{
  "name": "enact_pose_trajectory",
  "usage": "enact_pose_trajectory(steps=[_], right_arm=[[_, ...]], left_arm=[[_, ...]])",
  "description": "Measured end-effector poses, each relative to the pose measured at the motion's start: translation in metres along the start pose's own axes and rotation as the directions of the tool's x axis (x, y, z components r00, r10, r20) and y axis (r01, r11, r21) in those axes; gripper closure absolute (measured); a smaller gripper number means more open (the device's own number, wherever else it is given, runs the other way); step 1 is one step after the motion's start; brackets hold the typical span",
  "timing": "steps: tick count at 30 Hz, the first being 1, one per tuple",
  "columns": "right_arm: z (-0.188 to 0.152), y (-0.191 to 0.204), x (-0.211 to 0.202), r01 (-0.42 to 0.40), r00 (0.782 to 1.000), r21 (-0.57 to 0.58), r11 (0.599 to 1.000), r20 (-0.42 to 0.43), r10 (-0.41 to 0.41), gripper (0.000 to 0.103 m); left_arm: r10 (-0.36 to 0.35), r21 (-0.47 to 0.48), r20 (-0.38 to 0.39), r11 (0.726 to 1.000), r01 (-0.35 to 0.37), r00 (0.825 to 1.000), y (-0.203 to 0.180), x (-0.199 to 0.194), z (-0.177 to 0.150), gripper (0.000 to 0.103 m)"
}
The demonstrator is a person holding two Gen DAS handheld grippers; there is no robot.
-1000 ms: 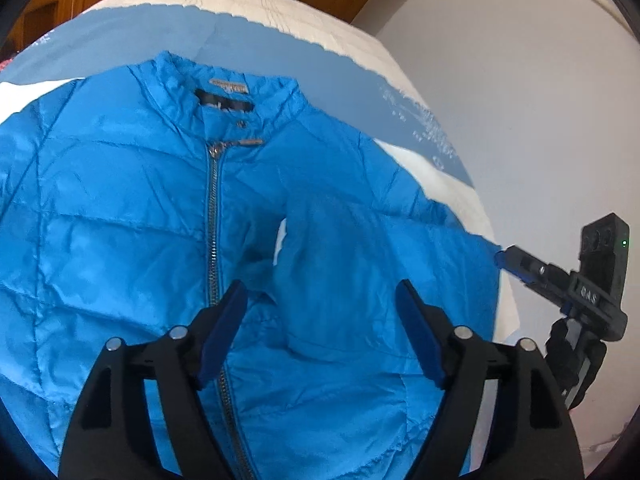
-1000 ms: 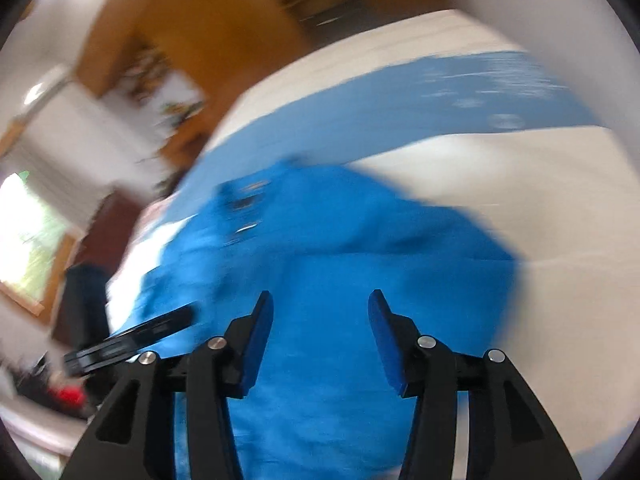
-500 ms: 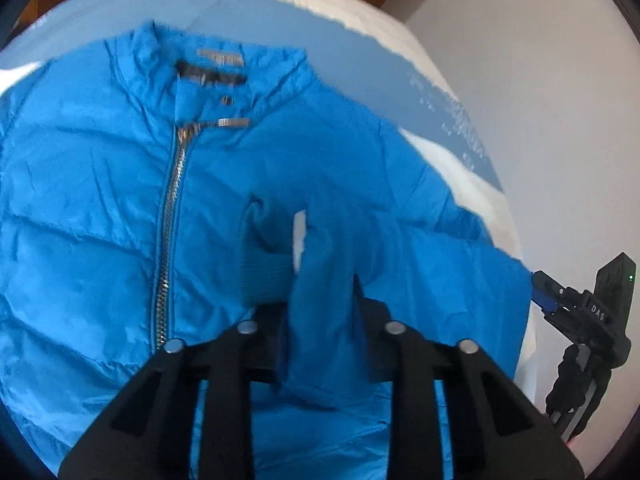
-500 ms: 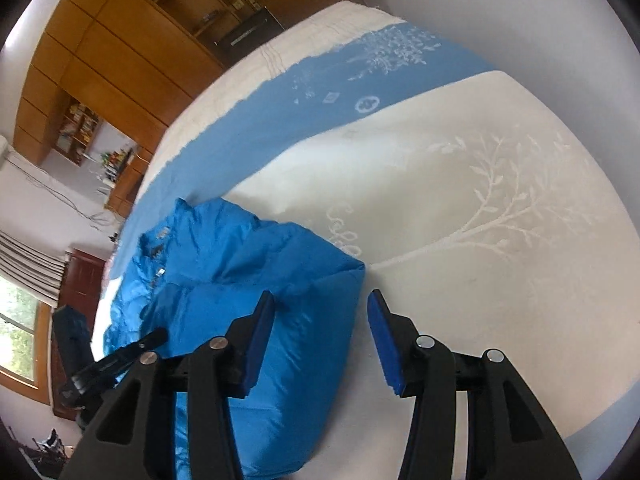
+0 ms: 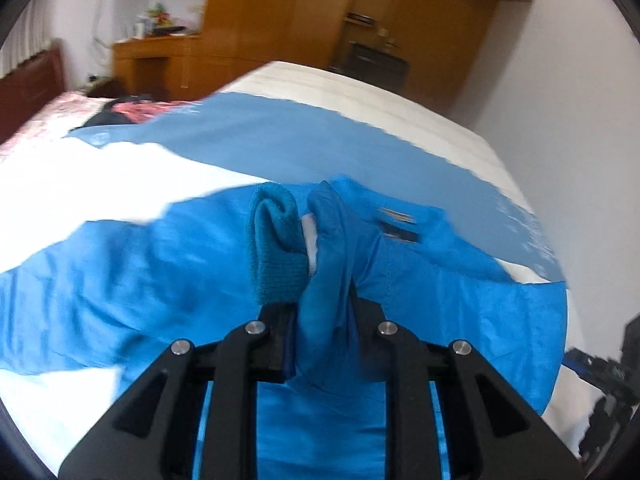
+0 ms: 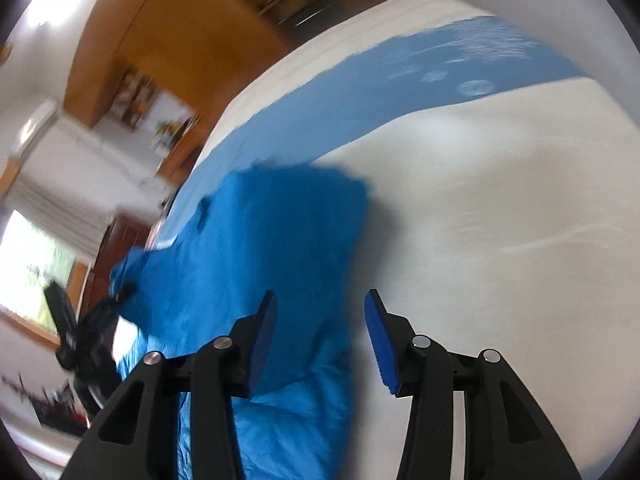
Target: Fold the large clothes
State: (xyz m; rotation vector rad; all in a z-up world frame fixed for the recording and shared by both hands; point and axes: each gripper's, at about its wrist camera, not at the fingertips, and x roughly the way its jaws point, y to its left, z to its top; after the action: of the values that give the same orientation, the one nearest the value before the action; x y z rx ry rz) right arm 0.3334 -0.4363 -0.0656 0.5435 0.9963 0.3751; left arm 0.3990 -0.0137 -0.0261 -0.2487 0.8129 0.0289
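A bright blue quilted jacket (image 5: 120,280) lies on a white bedspread (image 5: 80,184). My left gripper (image 5: 324,308) is shut on the jacket's sleeve (image 5: 324,264) and holds it raised above the jacket body, with the knitted cuff (image 5: 276,264) sticking up beside the left finger. The collar label (image 5: 396,220) shows just behind. In the right wrist view the jacket (image 6: 272,240) is blurred. My right gripper (image 6: 320,332) hangs over its right edge, its jaws closing a little. Its pads press on nothing, and cloth lies beneath the left finger (image 6: 264,332).
A blue band (image 5: 320,140) crosses the bedspread behind the jacket. Wooden wardrobes (image 5: 280,12) stand beyond the bed, and a white wall (image 5: 580,120) runs along its right side. A second bed with a pink cover (image 5: 48,116) is at far left. White bedspread (image 6: 500,220) stretches right of the jacket.
My left gripper shut on the sleeve, lifted it and tilted up, bringing the room behind into view. My right gripper swung about beside the jacket's right edge, and its jaws stayed apart.
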Motion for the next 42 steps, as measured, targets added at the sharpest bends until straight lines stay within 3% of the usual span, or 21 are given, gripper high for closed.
enact_pose_trajectory(steps=[5, 11, 17, 20, 22, 24, 26, 27, 30, 33, 36, 38, 42], right_arm=[[-0.002, 0.032, 0.036, 0.128, 0.991, -0.114, 0.985, -0.026, -0.131, 0.061], [-0.008, 0.021, 0.058, 0.249, 0.963, -0.1, 0.963, -0.077, -0.257, 0.065], [-0.01, 0.016, 0.048, 0.209, 0.975, -0.087, 0.974, -0.062, -0.214, 0.064], [-0.005, 0.03, 0.025, 0.184, 0.982, -0.102, 0.978, -0.018, -0.187, 0.064], [-0.001, 0.049, 0.019, 0.159, 0.987, -0.125, 0.979, -0.013, -0.162, 0.064], [0.0, 0.071, 0.025, 0.134, 0.989, -0.164, 0.977, -0.038, -0.142, 0.064], [-0.001, 0.09, 0.043, 0.161, 0.981, -0.2, 0.966, -0.07, -0.178, 0.064], [-0.002, 0.094, 0.048, 0.17, 0.979, -0.206, 0.964, -0.077, -0.189, 0.064], [-0.006, 0.094, 0.073, 0.189, 0.97, -0.192, 0.963, -0.119, -0.214, 0.064], [-0.011, 0.086, 0.087, 0.236, 0.958, -0.187, 0.954, -0.119, -0.26, 0.065], [-0.014, 0.078, 0.094, 0.225, 0.959, -0.17, 0.959, -0.137, -0.249, 0.067], [-0.016, 0.072, 0.099, 0.227, 0.958, -0.152, 0.962, -0.146, -0.248, 0.072], [-0.022, 0.071, 0.102, 0.237, 0.959, -0.156, 0.959, -0.122, -0.257, 0.073]], left_arm=[[0.047, -0.012, -0.067, 0.999, -0.048, 0.997, 0.024, 0.025, -0.002, 0.084], [0.056, -0.049, -0.164, 0.997, -0.065, 0.985, 0.052, 0.064, -0.017, 0.076], [0.038, -0.06, -0.175, 0.997, -0.049, 0.984, 0.057, 0.055, -0.016, 0.067], [0.044, -0.107, -0.095, 0.993, -0.054, 0.995, 0.069, 0.017, -0.007, 0.065], [0.044, -0.084, -0.041, 0.995, -0.047, 0.998, 0.059, -0.005, -0.002, 0.065], [0.053, -0.052, -0.007, 0.997, -0.054, 0.999, 0.039, -0.019, 0.0, 0.065], [0.019, -0.022, 0.01, 1.0, -0.019, 1.0, 0.022, -0.023, 0.001, 0.064], [-0.02, 0.013, 0.0, 1.0, 0.02, 1.0, 0.008, -0.019, 0.002, 0.061], [-0.035, 0.076, -0.098, 0.996, 0.043, 0.995, -0.018, 0.015, -0.006, 0.061], [-0.02, 0.064, -0.18, 0.997, 0.032, 0.983, -0.018, 0.05, -0.016, 0.064], [-0.012, 0.076, -0.231, 0.997, 0.031, 0.973, -0.013, 0.078, -0.029, 0.064], [-0.021, 0.089, -0.238, 0.995, 0.043, 0.971, -0.013, 0.083, -0.033, 0.064], [-0.011, 0.113, -0.219, 0.993, 0.037, 0.976, -0.011, 0.087, -0.038, 0.064]])
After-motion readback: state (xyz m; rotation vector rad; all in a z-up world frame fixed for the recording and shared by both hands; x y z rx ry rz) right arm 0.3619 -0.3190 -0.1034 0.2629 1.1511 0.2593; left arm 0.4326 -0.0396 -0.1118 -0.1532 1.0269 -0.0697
